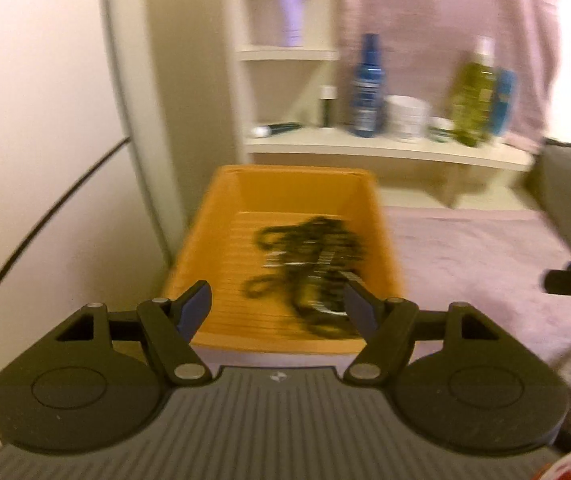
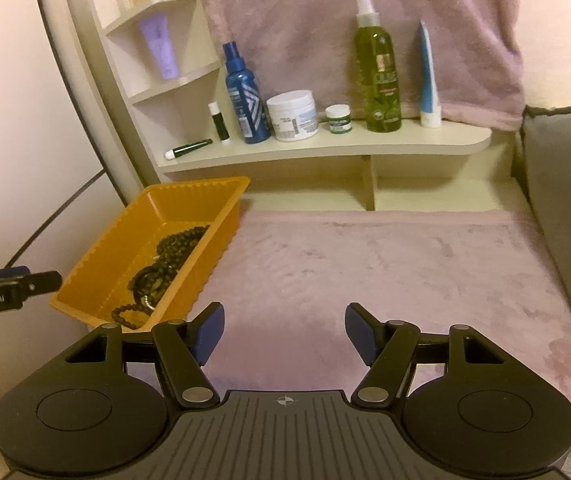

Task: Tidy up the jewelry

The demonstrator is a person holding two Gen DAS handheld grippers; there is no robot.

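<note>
An orange plastic tray (image 1: 221,216) (image 2: 105,264) sits at the left of a mauve plush cover, against the wall. Dark beaded bracelets (image 1: 309,268) (image 2: 165,264) lie tangled in it, with a bit of silver metal among them. My left gripper (image 1: 277,306) hangs open above the tray's near end, nothing between its blue pads. In the right wrist view the left gripper (image 2: 41,280) pokes in from the left edge beside the tray. My right gripper (image 2: 283,328) stands open over bare plush cover to the right of the tray, its jaws empty.
A cream shelf (image 2: 325,148) behind the tray holds a blue spray bottle (image 2: 245,100), a white jar (image 2: 291,116), a small green jar (image 2: 338,119), a green spray bottle (image 2: 377,76) and tubes. A grey cushion (image 2: 565,200) borders the right. A dark cable (image 2: 57,216) runs down the wall.
</note>
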